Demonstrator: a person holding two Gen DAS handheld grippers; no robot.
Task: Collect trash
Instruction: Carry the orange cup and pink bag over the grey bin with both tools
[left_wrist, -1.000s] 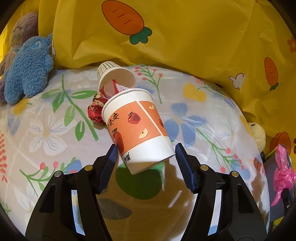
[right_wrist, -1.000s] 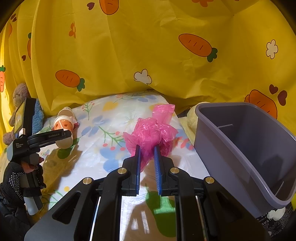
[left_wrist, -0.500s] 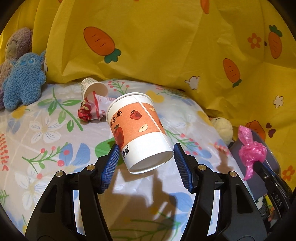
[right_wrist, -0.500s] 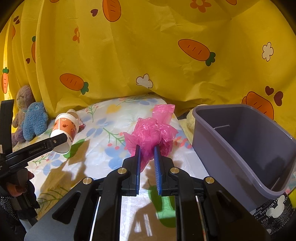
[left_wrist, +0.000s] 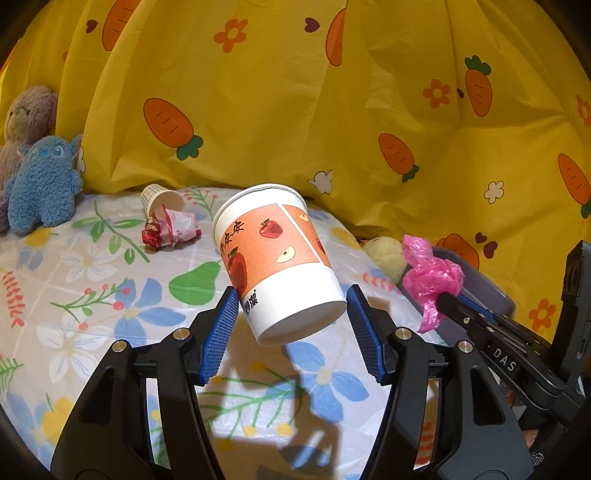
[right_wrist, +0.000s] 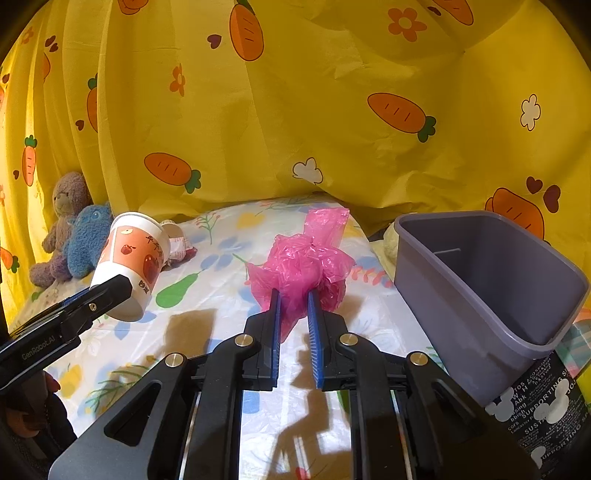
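Over a floral sheet (left_wrist: 88, 295), the left gripper (left_wrist: 291, 317) clamped a tilted cup (left_wrist: 275, 258); the right gripper (right_wrist: 293, 314), angled downward, pinched a pink bag (right_wrist: 301, 264).

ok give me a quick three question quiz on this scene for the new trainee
1. True or false: the left tool holds the apple cup off the bed sheet.
2. What is the right tool shut on? A) a wrapper B) the pink bag C) a plush toy
3. Fill in: the grey bin stands to the ____ of the pink bag in the right wrist view.

Key: 1 true; 2 B; 3 right
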